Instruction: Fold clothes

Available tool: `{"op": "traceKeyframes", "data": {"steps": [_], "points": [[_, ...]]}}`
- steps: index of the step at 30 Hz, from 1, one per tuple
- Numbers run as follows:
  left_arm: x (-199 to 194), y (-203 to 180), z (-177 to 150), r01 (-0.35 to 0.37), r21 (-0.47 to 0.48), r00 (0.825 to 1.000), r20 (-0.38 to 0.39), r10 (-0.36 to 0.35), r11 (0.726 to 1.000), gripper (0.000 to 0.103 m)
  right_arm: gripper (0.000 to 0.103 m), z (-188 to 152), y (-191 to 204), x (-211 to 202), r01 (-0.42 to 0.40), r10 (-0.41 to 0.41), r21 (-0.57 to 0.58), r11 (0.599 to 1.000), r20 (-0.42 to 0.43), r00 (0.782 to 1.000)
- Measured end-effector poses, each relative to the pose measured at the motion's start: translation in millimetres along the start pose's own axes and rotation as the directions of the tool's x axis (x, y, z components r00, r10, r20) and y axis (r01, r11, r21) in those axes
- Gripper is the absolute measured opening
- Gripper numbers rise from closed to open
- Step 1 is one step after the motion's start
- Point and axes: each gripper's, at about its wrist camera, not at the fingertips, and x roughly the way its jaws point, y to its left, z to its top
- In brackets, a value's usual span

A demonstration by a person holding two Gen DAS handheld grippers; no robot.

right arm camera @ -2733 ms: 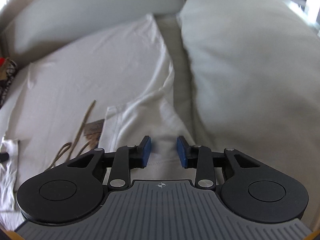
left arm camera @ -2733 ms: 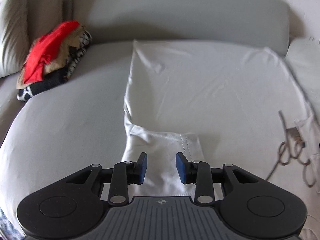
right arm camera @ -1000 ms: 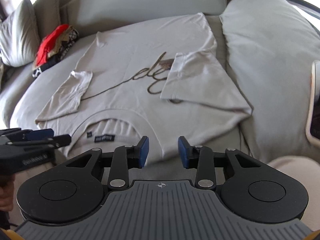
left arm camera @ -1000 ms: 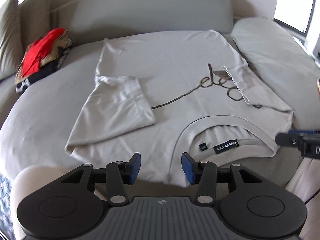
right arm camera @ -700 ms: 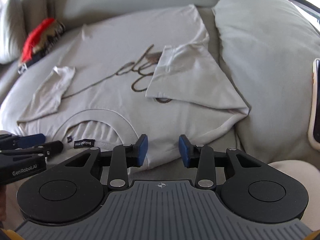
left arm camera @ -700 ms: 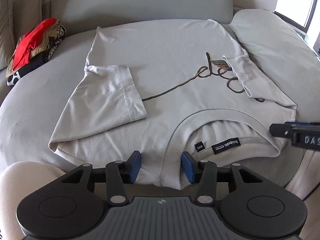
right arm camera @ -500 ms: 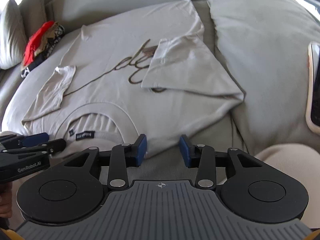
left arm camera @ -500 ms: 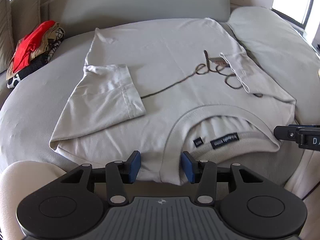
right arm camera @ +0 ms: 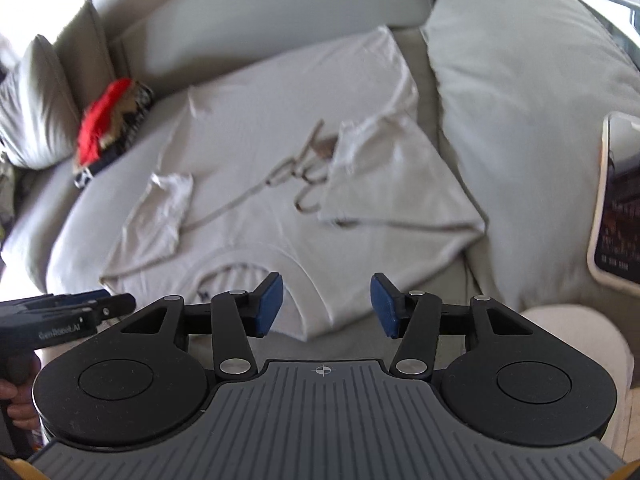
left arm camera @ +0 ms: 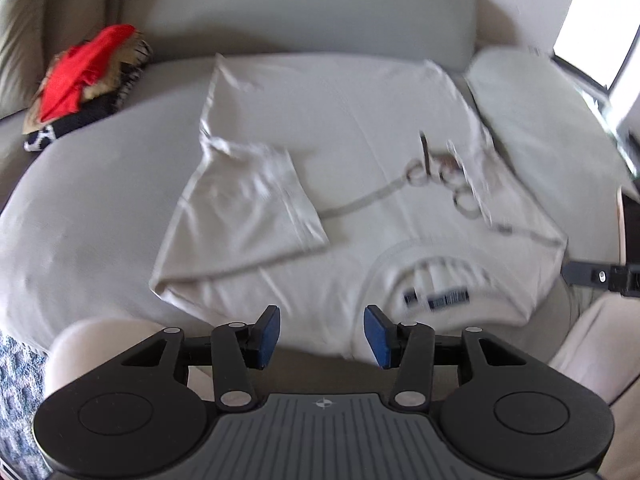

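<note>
Garment: a pale grey T-shirt [left arm camera: 360, 152] lies spread flat on the sofa seat [left arm camera: 88, 184], neckline nearest the camera, hem toward the backrest.
Done: both sleeves are turned inward onto the body, the left sleeve [left arm camera: 248, 204] and the right sleeve [right arm camera: 384, 172].
Left to do: by my reading, the lengthwise fold of the body, collar to hem, is not yet made.
Left claw [left arm camera: 322, 336]: partly open, empty, just above the shirt's near edge.
Right claw [right arm camera: 326, 306]: jaws opening, nothing between them, above the right shoulder edge.
Other clothes: a red and patterned pile [left arm camera: 80, 84] sits far left.
</note>
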Motion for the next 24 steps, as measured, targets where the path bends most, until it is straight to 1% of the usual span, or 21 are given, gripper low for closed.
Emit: {"op": "traceKeyframes", "data": {"steps": [3,5,7,8,9,10,11,12,14,16,17,18,19,20,21,22,23,24], "points": [[-15,11,17,-0.011,-0.019,0.999,0.049,0.012,1.000,0.046,0.055,19,5,-12,-0.014,0.015,-0.016,1.000,0.036,0.999],[-27,18,31,-0.002,-0.027,0.996,0.084,0.004,1.000,0.047,0.063,37,6,-23,-0.044,0.045,-0.018,0.999,0.065,0.997],[-39,25,46,0.003,-0.037,0.992,0.128,0.001,0.999,0.047,0.068,58,3,-36,-0.089,0.089,0.000,0.996,0.104,0.991],[-47,29,55,0.007,-0.043,0.987,0.158,0.000,0.999,0.049,0.071,69,1,-42,-0.110,0.108,0.009,0.994,0.127,0.986],[-55,34,64,0.011,-0.049,0.982,0.188,-0.001,0.999,0.053,0.073,80,-2,-48,-0.122,0.118,0.019,0.992,0.153,0.981],[-61,39,74,0.015,-0.058,0.976,0.217,-0.003,0.998,0.055,0.079,91,-4,-53,-0.121,0.113,0.033,0.992,0.183,0.977],[-65,44,83,0.019,-0.068,0.970,0.244,-0.002,0.997,0.060,0.081,103,-5,-56,-0.111,0.099,0.044,0.993,0.212,0.972],[-66,49,93,0.017,-0.084,0.965,0.263,0.005,0.996,0.065,0.081,115,-7,-57,-0.095,0.080,0.055,0.994,0.236,0.969],[-66,59,114,0.015,-0.113,0.954,0.299,0.019,0.994,0.065,0.082,137,-11,-56,-0.058,0.029,0.098,0.993,0.275,0.961],[-53,68,135,0.017,-0.131,0.952,0.305,0.024,0.991,0.065,0.081,160,-15,-49,-0.054,0.014,0.120,0.991,0.313,0.950],[-42,74,147,0.024,-0.142,0.956,0.292,0.018,0.990,0.064,0.081,172,-17,-40,-0.043,0.002,0.123,0.991,0.320,0.948],[-31,80,159,0.031,-0.154,0.960,0.278,0.013,0.988,0.061,0.080,183,-19,-30,-0.031,-0.011,0.125,0.992,0.324,0.946],[-18,86,171,0.035,-0.165,0.964,0.264,0.010,0.986,0.060,0.075,195,-21,-20,-0.019,-0.024,0.127,0.992,0.328,0.944],[-3,92,183,0.027,-0.174,0.968,0.250,0.018,0.984,0.059,0.069,207,-23,-7,-0.006,-0.033,0.118,0.993,0.325,0.945],[13,97,193,0.016,-0.181,0.971,0.239,0.028,0.983,0.052,0.067,220,-28,11,0.006,-0.042,0.116,0.993,0.312,0.949],[29,103,203,0.013,-0.186,0.974,0.223,0.029,0.982,0.048,0.063,233,-33,30,0.017,-0.051,0.117,0.993,0.297,0.954],[45,110,212,0.011,-0.193,0.977,0.209,0.031,0.981,0.045,0.061,246,-38,50,0.024,-0.057,0.119,0.993,0.283,0.957],[59,115,219,0.010,-0.206,0.979,0.199,0.032,0.978,0.045,0.061,259,-44,73,0.030,-0.058,0.110,0.994,0.265,0.963]]}}
